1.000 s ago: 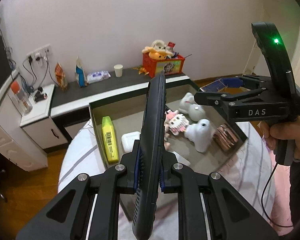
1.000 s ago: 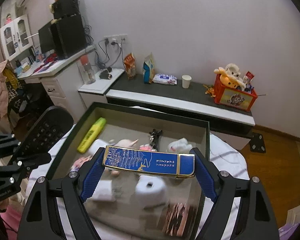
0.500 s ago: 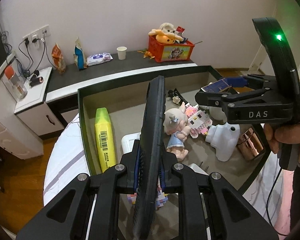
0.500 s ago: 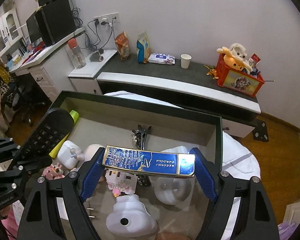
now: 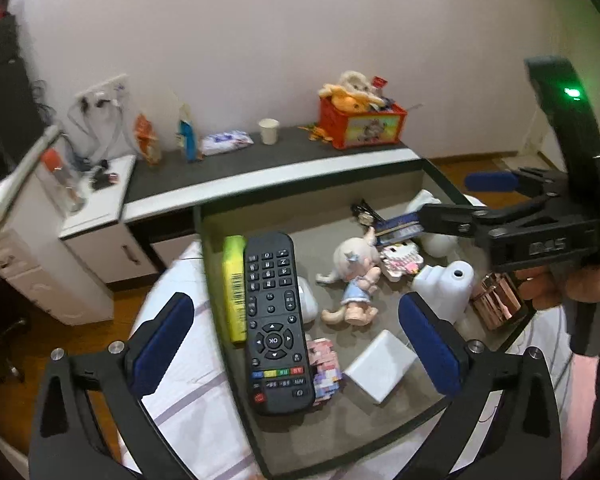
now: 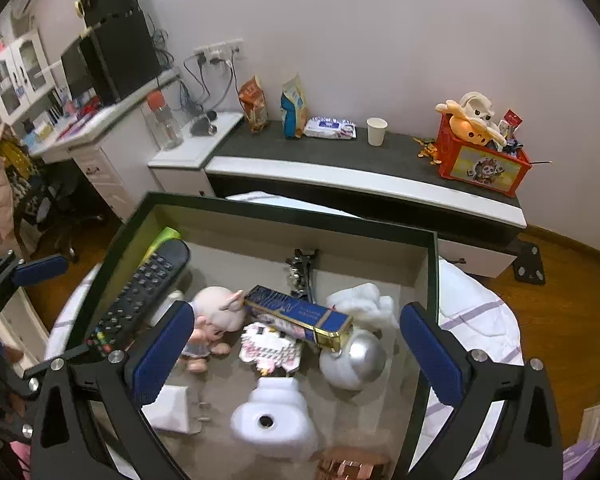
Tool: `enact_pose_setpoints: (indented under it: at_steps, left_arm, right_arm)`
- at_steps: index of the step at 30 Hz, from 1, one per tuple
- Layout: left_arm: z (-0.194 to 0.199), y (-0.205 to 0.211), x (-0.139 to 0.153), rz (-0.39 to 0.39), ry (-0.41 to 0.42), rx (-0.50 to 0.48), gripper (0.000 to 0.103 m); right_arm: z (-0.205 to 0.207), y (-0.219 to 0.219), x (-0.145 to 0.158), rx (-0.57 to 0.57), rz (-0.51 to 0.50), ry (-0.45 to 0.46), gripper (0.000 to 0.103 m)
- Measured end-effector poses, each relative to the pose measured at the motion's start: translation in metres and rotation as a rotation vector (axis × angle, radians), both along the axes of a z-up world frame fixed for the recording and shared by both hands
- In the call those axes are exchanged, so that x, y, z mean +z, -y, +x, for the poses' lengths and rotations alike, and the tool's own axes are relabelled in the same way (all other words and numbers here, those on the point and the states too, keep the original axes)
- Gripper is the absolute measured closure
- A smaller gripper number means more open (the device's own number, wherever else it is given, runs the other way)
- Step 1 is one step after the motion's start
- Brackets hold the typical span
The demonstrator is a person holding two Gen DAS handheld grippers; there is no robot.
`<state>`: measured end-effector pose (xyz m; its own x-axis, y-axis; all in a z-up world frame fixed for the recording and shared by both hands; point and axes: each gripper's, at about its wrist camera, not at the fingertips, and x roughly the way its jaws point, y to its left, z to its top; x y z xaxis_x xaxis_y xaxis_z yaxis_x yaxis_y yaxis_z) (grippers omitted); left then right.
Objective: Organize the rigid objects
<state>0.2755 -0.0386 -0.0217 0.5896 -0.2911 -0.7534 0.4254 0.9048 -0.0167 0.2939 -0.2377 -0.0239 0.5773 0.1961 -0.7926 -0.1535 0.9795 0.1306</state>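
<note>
The shallow dark-rimmed tray [image 6: 432, 264] is crowded: a white-haired doll figure [image 5: 354, 276] lies in the middle, a white rounded ceramic piece [image 6: 274, 420] near the front, a yellow-green marker [image 5: 234, 284] along the left wall, a black hair clip [image 6: 302, 270] at the back. The left gripper [image 5: 296, 352] is opening; its blue pads stand wide on both sides of the black remote control [image 5: 276, 320], not touching it. The remote lies face up beside the marker, its lower end over a pink block toy [image 5: 324, 364]. The right gripper [image 6: 296, 354] is opening too. The blue and gold rectangular box [image 6: 298, 316] rests tilted on the toys, free of both pads.
</note>
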Motion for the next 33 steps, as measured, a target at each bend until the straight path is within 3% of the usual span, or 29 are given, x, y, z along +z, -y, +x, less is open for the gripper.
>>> enact_pose_setpoints:
  at_steps: [3,11,24,28,33]
  left_arm:
    - [-0.014,-0.008,0.013,0.006,0.042,0.052,0.0]
    - [-0.063,-0.03,0.033,-0.089,0.068,0.126,0.0]
    - [-0.168,-0.023,0.038,-0.089,0.111,0.145,0.0]
    - [-0.195,-0.023,0.034,-0.079,0.11,0.187,0.0]
    - [-0.219,-0.03,0.03,-0.077,0.103,0.262,0.0]
  right_arm:
    - [-0.016,0.006,0.015,-0.015,0.076,0.032,0.0]
    - [-0.078,0.005,0.049,-0.007,0.214,0.118,0.0]
    - [-0.173,-0.001,0.049,-0.018,0.195,0.159,0.0]
    - [-0.202,0.0,0.049,-0.094,0.145,0.188,0.0]
    - [-0.234,-0.003,0.052,-0.099,0.129,0.216,0.0]
